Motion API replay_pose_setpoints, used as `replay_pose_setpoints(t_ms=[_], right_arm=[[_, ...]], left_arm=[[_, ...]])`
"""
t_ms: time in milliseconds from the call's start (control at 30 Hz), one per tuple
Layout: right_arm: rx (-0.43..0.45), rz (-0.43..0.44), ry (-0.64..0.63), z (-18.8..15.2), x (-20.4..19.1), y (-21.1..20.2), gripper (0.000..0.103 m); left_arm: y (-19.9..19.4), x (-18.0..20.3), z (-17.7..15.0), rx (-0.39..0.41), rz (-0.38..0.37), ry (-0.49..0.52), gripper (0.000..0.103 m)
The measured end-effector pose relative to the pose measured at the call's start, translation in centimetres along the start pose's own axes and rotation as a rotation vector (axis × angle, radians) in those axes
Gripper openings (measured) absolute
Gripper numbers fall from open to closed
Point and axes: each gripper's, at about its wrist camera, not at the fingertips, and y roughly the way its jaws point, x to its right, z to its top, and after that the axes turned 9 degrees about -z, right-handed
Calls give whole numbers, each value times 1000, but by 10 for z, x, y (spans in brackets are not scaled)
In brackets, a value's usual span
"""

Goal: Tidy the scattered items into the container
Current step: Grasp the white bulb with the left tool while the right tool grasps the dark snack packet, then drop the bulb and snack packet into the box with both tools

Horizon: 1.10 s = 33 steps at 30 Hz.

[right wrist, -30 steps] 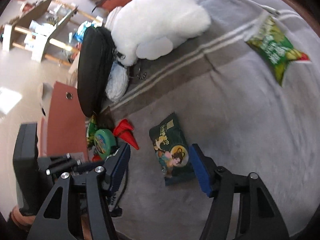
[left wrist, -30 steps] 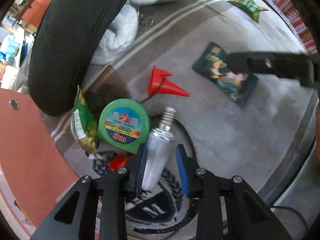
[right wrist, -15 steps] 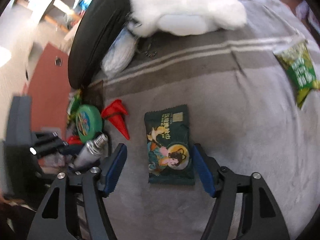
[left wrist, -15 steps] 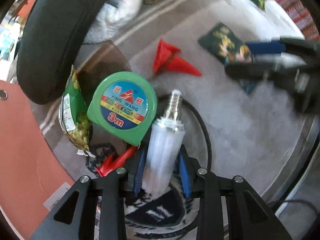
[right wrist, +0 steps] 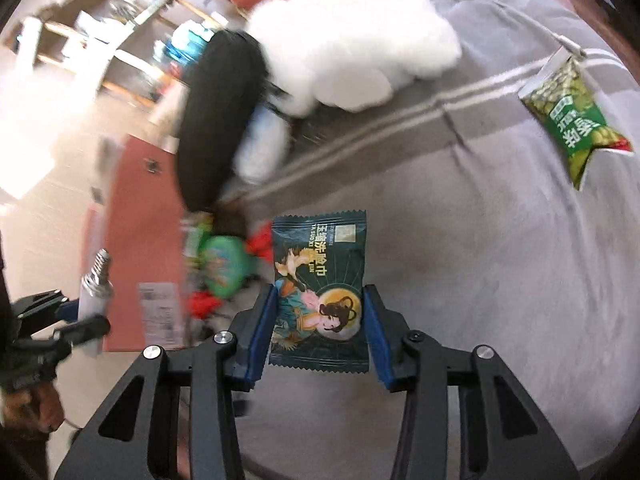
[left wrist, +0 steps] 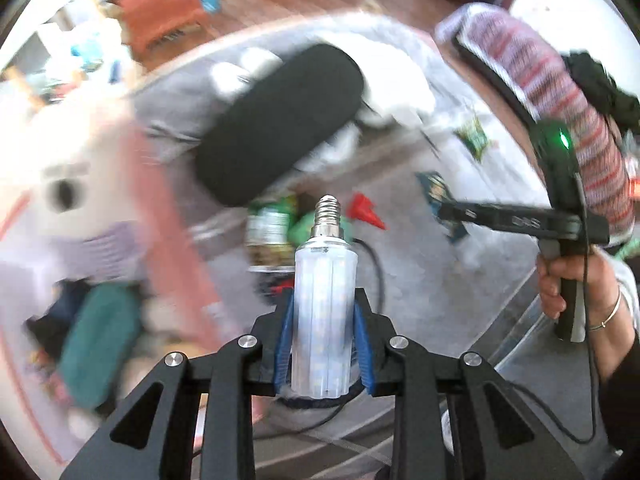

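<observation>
1. Our left hand-held gripper (left wrist: 323,342) clamps the frosted bulb (left wrist: 323,312), screw base pointing away, lifted above the grey rug (right wrist: 500,280).
2. Our right hand-held gripper (right wrist: 320,332) is closing, its pads flanking the dark green sachet (right wrist: 320,292).
3. Farther off, the green snack packet (right wrist: 572,120) lies near the rug's far edge.

The left tool (left wrist: 324,344) points steeply down, its blue pads clamped on both sides of a bulb (left wrist: 323,300). The right tool (right wrist: 320,332) tilts downward, jaws closing around a dark packet (right wrist: 320,292); at three o'clock in the left view, a hand (left wrist: 576,284) grips its handle.
</observation>
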Motion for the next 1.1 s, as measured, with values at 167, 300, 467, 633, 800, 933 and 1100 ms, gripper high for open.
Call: replay_pose_setpoints(t_ms=[167,300,467,633,800,933,1100], right_arm=[[74,132,-66,-10,-64,-44,41],[119,274,-255,-23,-176,-75,41],[144,336,-418,-32,-296,-76,65],[236,268,-473,-33,-318,-101,85],[259,174,-393,-8,-253,-89,73],[208,4,-360,1,-184,-61,63],[80,-223,-434,-2,-126,15,53]], left_arm=[[-87,-80,-46,98,155,-79,24],[-129,-148,-82,125,330,-190,28],[-168,-189,-113,190,386,-276,82],[-177,-179,-121,244,364,-266,83],[-154,-142,-92,251,273,-170,83],[-108,-97,-57,216,97,-111,83],[-25,-32,-17,68,22,12,83]])
